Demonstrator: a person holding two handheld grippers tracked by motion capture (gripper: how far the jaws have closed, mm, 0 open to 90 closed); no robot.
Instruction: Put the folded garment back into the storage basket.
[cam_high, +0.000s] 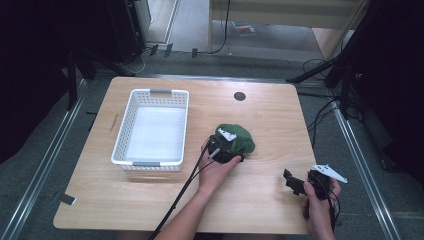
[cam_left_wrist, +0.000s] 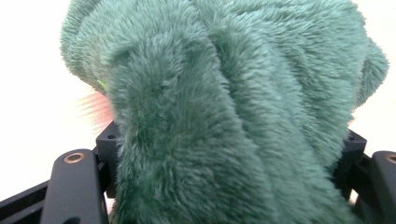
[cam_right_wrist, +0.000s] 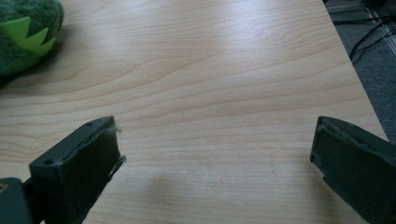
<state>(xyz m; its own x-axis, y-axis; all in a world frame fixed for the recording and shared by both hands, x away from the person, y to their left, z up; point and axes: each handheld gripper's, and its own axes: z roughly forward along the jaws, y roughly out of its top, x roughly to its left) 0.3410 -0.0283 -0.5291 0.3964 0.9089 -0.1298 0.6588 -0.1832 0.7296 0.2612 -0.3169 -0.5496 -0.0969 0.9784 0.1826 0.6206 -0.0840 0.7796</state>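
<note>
Left gripper clamped on green plush toy just right of white basket, right gripper idle with jaws apart farther right; lift straight up, clear the rim, release over the middle.

Green toy: fuzzy plush cloth. Table: smooth matt wood grain, prob. laminate. Basket: white perforated plastic.

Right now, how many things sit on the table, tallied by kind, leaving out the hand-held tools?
Green plush toy: 1
White plastic basket: 1
Total: 2
</note>
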